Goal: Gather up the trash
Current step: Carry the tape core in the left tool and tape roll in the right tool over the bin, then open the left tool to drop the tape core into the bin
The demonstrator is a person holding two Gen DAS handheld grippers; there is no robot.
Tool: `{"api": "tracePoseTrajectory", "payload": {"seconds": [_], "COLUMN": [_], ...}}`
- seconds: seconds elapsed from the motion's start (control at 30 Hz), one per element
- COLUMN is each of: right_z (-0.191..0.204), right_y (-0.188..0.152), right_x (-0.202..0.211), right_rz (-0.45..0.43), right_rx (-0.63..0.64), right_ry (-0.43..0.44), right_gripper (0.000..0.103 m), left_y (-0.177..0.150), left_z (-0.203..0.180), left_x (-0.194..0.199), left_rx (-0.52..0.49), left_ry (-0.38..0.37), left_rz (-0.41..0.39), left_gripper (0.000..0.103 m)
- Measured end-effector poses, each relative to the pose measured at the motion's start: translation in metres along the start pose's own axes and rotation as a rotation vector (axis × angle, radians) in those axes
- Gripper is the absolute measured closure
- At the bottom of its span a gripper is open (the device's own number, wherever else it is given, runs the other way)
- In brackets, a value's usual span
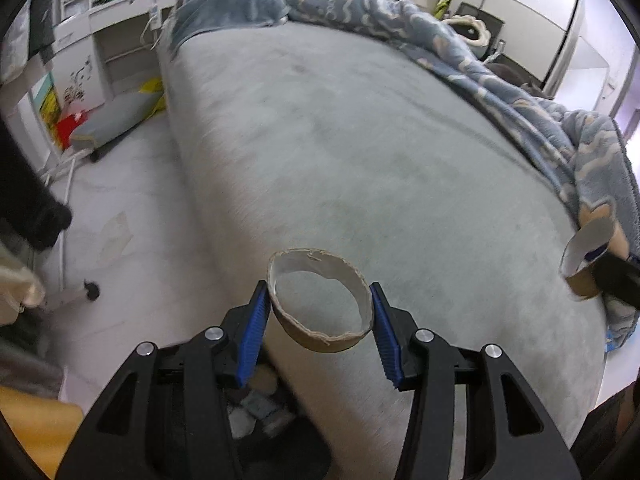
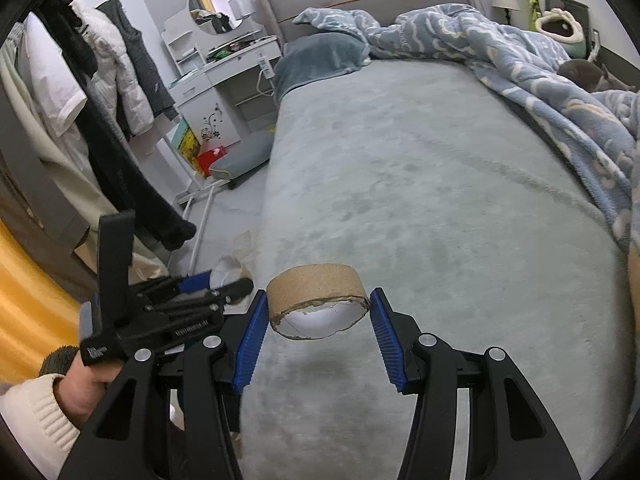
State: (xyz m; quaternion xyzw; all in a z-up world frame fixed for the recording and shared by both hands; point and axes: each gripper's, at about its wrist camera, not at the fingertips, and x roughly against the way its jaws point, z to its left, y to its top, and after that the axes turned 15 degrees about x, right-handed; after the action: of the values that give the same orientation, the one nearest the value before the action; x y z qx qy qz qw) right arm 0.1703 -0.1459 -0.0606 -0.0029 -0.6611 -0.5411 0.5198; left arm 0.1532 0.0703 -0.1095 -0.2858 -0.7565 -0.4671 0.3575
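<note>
In the left wrist view my left gripper [image 1: 317, 287] is shut on a short cardboard ring [image 1: 320, 340], brown outside and white inside, its opening facing the camera. It hangs over the near edge of the bed [image 1: 360, 140]. In the right wrist view my right gripper [image 2: 319, 295] is shut on a second cardboard ring [image 2: 316, 282], held above the grey bed cover. This ring [image 1: 586, 248] also shows at the right edge of the left wrist view. The left gripper [image 2: 218, 285] with its ring [image 2: 232, 271] appears low on the left, held by a hand in a white knitted sleeve [image 2: 36, 420].
A blue patterned blanket [image 2: 540, 80] is heaped along the bed's right side, with a pillow [image 2: 320, 60] at the head. Clothes [image 2: 100, 100] hang on the left above the floor. A white dressing table [image 2: 224, 72] stands behind. A dark container with crumpled bits [image 1: 260, 412] sits under the left gripper.
</note>
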Motion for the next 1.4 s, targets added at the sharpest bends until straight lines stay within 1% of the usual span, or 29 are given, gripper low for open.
{"api": "tracePoseTrajectory", "payload": {"seconds": [0.2, 0.33, 0.5, 0.67, 0.87, 0.97, 1.03, 1.13, 1.23, 1.37, 1.4], "right_z": [0.028, 0.049, 0.073, 0.096, 0.122, 0.130, 0.132, 0.135, 0.140, 0.149, 0.152], "right_y": [0.001, 0.002, 0.002, 0.003, 0.005, 0.005, 0.005, 0.003, 0.001, -0.003, -0.003], "right_x": [-0.008, -0.014, -0.026, -0.041, -0.058, -0.068, -0.075, -0.086, -0.098, -0.110, -0.115], "right_rz": [0.003, 0.014, 0.041, 0.070, 0.096, 0.118, 0.134, 0.161, 0.191, 0.222, 0.232], "right_rx": [0.013, 0.049, 0.091, 0.129, 0.176, 0.196, 0.202, 0.209, 0.223, 0.247, 0.255], "right_ry": [0.032, 0.052, 0.077, 0.106, 0.139, 0.143, 0.142, 0.143, 0.144, 0.147, 0.148], "right_gripper": [0.051, 0.051, 0.051, 0.051, 0.051, 0.051, 0.051, 0.051, 0.051, 0.051, 0.051], "left_y": [-0.013, -0.017, -0.029, -0.040, -0.058, -0.064, -0.065, -0.067, -0.067, -0.062, -0.060], "left_z": [0.035, 0.054, 0.082, 0.108, 0.130, 0.141, 0.147, 0.155, 0.163, 0.173, 0.175], "left_x": [0.006, 0.004, -0.002, -0.010, -0.017, -0.017, -0.017, -0.012, -0.002, 0.014, 0.020], "left_rx": [0.088, 0.115, 0.150, 0.189, 0.182, 0.187, 0.196, 0.179, 0.190, 0.208, 0.210], "left_ry": [0.028, 0.067, 0.124, 0.144, 0.181, 0.180, 0.166, 0.186, 0.180, 0.168, 0.153], "left_rz": [0.018, 0.044, 0.102, 0.175, 0.272, 0.302, 0.319, 0.307, 0.286, 0.234, 0.214], "left_gripper": [0.051, 0.051, 0.050, 0.050, 0.049, 0.041, 0.032, 0.028, 0.026, 0.024, 0.023]}}
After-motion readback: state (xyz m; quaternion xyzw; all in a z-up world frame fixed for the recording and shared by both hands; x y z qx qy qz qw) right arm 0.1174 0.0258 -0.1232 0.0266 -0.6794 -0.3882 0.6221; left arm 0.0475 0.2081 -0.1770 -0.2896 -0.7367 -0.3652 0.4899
